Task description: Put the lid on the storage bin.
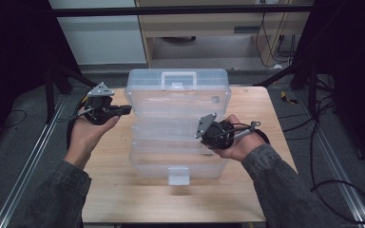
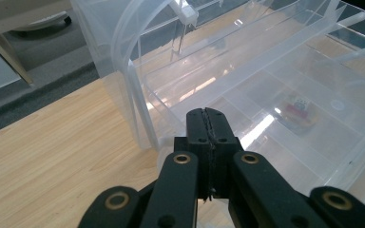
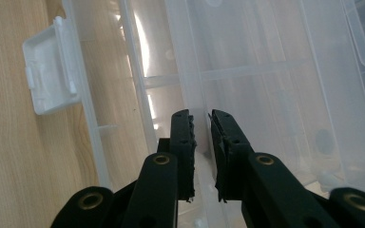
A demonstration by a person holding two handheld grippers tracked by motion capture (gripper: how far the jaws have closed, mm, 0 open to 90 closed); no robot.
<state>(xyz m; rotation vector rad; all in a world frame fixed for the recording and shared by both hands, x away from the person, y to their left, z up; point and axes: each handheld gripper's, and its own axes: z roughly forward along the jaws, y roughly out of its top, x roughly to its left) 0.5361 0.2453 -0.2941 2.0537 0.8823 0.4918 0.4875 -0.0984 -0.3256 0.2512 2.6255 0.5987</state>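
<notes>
A clear plastic compartment box (image 1: 176, 156) lies open on the wooden table (image 1: 114, 190), its lid (image 1: 178, 95) with a handle folded back. My left gripper (image 1: 126, 109) is shut and empty, its tips (image 2: 208, 114) just outside the box's left corner (image 2: 138, 118). A small red item (image 2: 298, 110) lies in one compartment. My right gripper (image 1: 208, 137) is at the box's right side. Its jaws (image 3: 201, 118) stand a narrow gap apart, closed on a thin clear wall (image 3: 185, 71) of the box. A white latch (image 3: 52, 71) hangs at the box's front edge.
The table ends close to the box on both sides, with bare wood in front (image 1: 171, 204). Dark frame legs (image 1: 52, 90) and cables (image 1: 323, 142) surround the table. A wooden cabinet (image 1: 209, 28) stands behind it.
</notes>
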